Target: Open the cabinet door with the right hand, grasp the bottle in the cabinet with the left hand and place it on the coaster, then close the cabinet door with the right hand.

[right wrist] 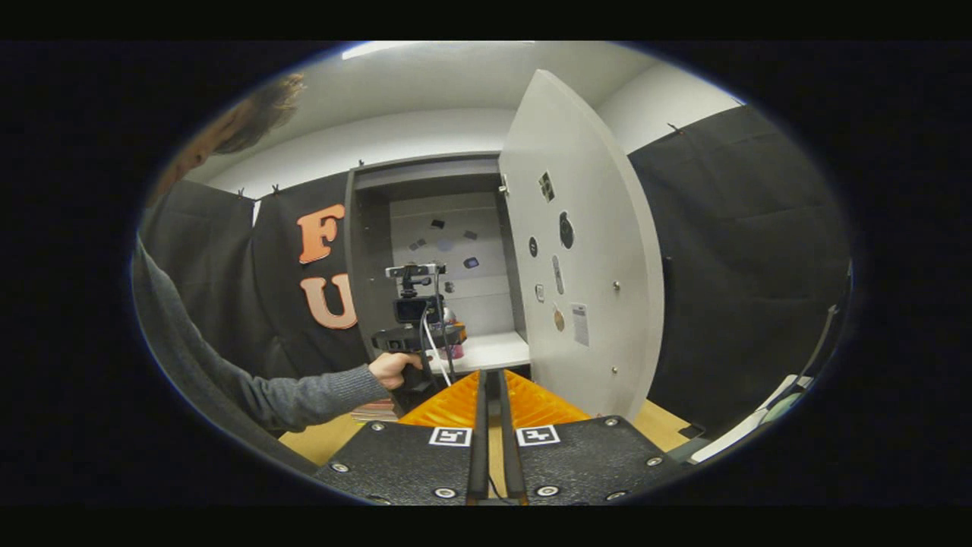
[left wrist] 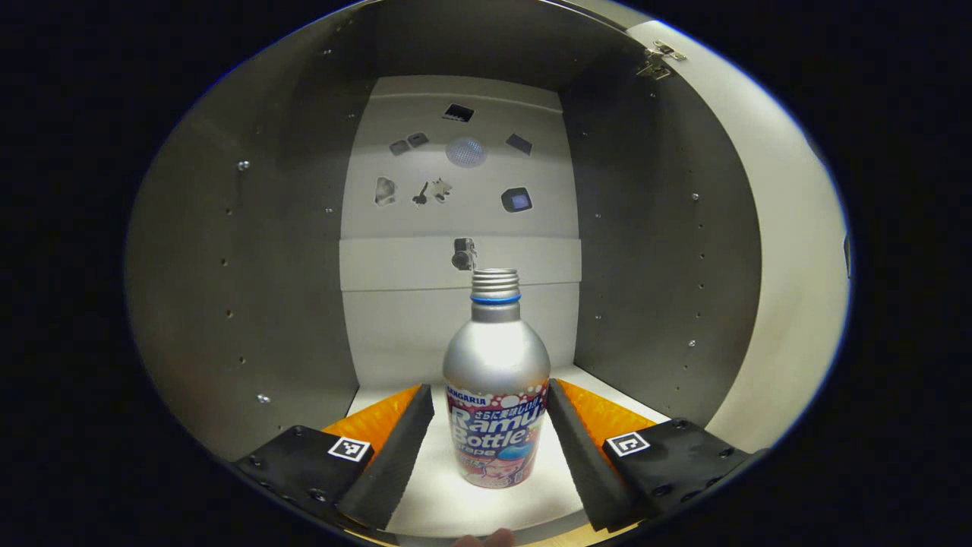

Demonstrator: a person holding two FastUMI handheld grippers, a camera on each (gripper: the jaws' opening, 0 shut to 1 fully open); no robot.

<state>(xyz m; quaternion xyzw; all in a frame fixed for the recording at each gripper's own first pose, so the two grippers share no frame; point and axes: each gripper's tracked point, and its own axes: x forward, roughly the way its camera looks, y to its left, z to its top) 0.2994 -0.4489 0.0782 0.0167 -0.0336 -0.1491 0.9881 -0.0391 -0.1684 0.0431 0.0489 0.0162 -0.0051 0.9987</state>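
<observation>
Inside the cabinet (left wrist: pixel 250 251), the left tongs (left wrist: pixel 492 448) are standing open, their two dark foam pads (left wrist: pixel 395 448) flanking the bottle (left wrist: pixel 496 387) on either side with a gap showing between each pad and the bottle's body, so they are not pressing on it. The bottle is standing upright on the white cabinet shelf (left wrist: pixel 448 501), silver-shouldered with a threaded neck and a blue ring, its printed wrap facing the camera. Behind it, the pale back panel (left wrist: pixel 456 197) is carrying a scatter of small stickers, and at the upper right a metal hinge (left wrist: pixel 659 61) is showing where the open cabinet door (left wrist: pixel 790 251) is swinging away. In the right gripper view, the right tongs (right wrist: pixel 493 448) are sitting closed on nothing, fingers nearly together, hanging back over the wooden bench (right wrist: pixel 653 422) and well apart from the cabinet. Farther off, a hand (right wrist: pixel 393 369) in a grey sleeve (right wrist: pixel 304 395) is holding the left gripper into the cabinet opening, beside the door (right wrist: pixel 585 251) standing wide open.
</observation>
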